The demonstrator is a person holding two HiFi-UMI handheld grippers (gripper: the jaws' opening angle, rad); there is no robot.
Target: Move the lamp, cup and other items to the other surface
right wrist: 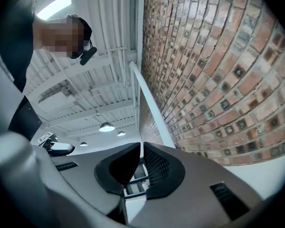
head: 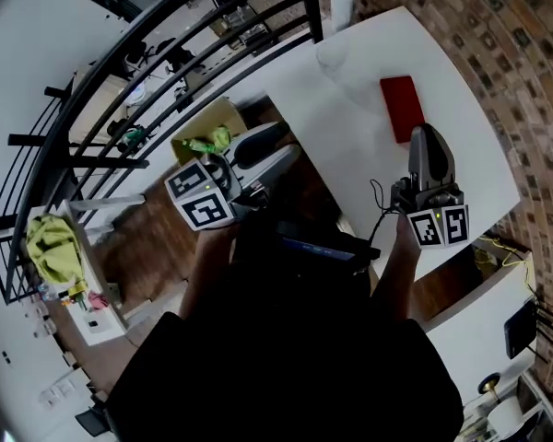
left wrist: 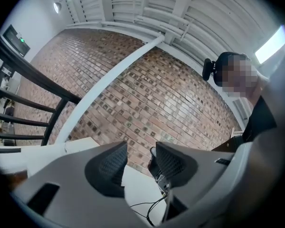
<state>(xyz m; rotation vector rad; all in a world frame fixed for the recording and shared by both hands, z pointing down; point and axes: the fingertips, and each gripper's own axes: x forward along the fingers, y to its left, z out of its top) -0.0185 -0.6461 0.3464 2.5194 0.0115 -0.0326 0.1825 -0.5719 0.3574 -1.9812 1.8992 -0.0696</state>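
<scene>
Grippers of grey plastic, one in each hand, are pointing away from the person, each carrying a cube with black-and-white square markers. The left gripper (head: 221, 167) (left wrist: 141, 151) is hovering just off the left edge of a white table (head: 350, 109), its jaws standing apart with only brick wall and tabletop showing between them. The right gripper (head: 428, 136) (right wrist: 141, 148) is hovering over the table near its near edge, jaws parted by a narrow slit and gripping nothing. A flat red rectangular item (head: 401, 107) is lying on the table, toward the edge that is running along the brick wall (head: 498, 53), just beyond the right gripper.
</scene>
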